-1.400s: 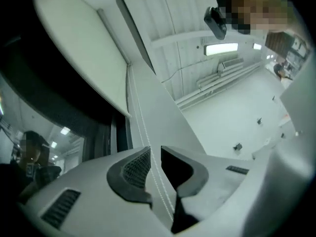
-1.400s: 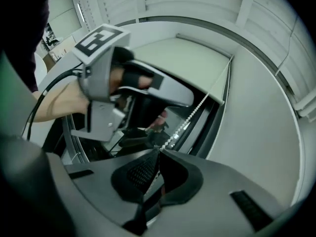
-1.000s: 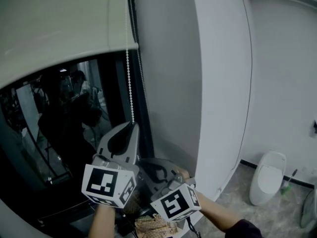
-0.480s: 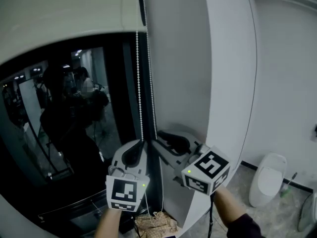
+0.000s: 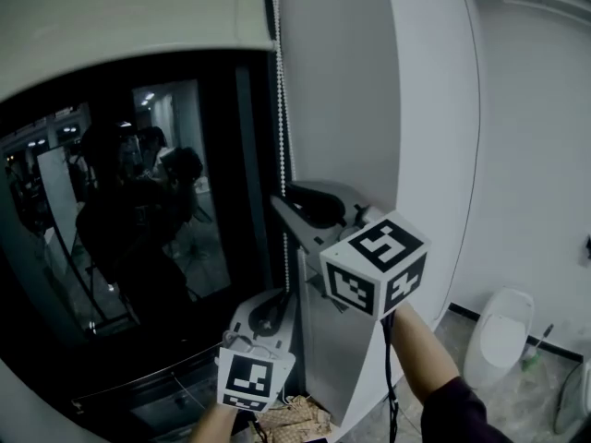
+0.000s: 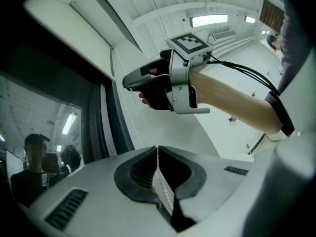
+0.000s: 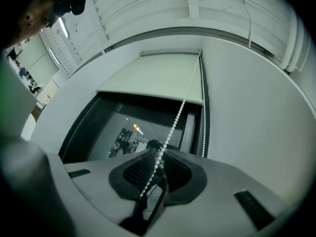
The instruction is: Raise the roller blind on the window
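Observation:
The cream roller blind [image 5: 120, 17] is partly rolled up over the dark window [image 5: 138, 229]. Its white bead chain [image 5: 280, 137] hangs down the window's right side. My left gripper [image 5: 283, 293] is low and shut on the chain; in the left gripper view its jaws [image 6: 157, 149] pinch the beads. My right gripper [image 5: 275, 198] is higher on the same chain. Its jaws have just been opening, and the chain [image 7: 181, 104] runs loose between the fingers [image 7: 157, 157] with gaps on both sides. The blind [image 7: 158, 75] shows above them.
A white wall column [image 5: 425, 109] stands right of the window. A white toilet [image 5: 499, 326] sits on the floor at lower right. The glass reflects people. A cable [image 5: 388, 377] trails from the right gripper. A ceiling light [image 6: 210, 19] glows above.
My right gripper has risen from beside the left one to well above it, and its jaws have come apart. My left gripper has sunk, still clamped on the chain.

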`<state>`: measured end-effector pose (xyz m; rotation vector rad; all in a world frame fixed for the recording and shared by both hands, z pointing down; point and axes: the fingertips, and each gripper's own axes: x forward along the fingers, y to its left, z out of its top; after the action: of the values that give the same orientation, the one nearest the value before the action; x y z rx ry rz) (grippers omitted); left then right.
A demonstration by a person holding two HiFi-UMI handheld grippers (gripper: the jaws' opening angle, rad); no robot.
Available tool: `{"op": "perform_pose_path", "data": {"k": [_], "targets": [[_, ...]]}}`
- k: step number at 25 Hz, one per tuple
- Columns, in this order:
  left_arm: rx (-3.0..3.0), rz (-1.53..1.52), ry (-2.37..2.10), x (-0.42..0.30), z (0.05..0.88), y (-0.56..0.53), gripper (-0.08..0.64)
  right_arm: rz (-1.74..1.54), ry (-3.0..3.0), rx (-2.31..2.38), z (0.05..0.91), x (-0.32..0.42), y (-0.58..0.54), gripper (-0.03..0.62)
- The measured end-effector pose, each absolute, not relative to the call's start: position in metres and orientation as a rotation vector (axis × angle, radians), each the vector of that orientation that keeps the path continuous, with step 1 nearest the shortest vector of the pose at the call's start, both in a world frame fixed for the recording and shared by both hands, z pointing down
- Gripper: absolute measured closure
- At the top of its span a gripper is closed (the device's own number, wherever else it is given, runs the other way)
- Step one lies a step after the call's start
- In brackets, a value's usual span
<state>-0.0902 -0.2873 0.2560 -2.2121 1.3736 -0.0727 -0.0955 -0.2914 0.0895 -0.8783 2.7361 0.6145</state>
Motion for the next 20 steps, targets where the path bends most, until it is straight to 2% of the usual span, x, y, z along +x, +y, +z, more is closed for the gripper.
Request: {"op": "perform_pose_path", "data": {"k": [3, 7, 10, 15, 20], "targets": [[-2.244, -0.047, 1.376, -0.095, 0.259, -0.284, 0.541, 0.655, 2.729, -0.912, 0.096, -0.095, -0.293, 0.581], [-2.407, 0.149, 1.361, -0.115, 0.248, -0.282, 0.540, 0.895, 2.684, -1.079, 0.118, -0.095, -0.297, 0.583], [-2.447, 0.294, 1.349, -0.128, 0.207, -0.282, 0.540, 0.891, 2.768, -1.068, 0.156, -0.107, -0.300, 0.583], [-2.393, 0.289, 1.341, -0.126, 0.149, -0.289, 0.540, 0.829, 2.900, -1.020, 0.224, -0.118, -0.298, 0.583], [-2.325, 0.274, 1.353, -0.118, 0.130, -0.299, 0.538, 0.804, 2.913, -0.993, 0.240, -0.116, -0.286, 0.583]]}}
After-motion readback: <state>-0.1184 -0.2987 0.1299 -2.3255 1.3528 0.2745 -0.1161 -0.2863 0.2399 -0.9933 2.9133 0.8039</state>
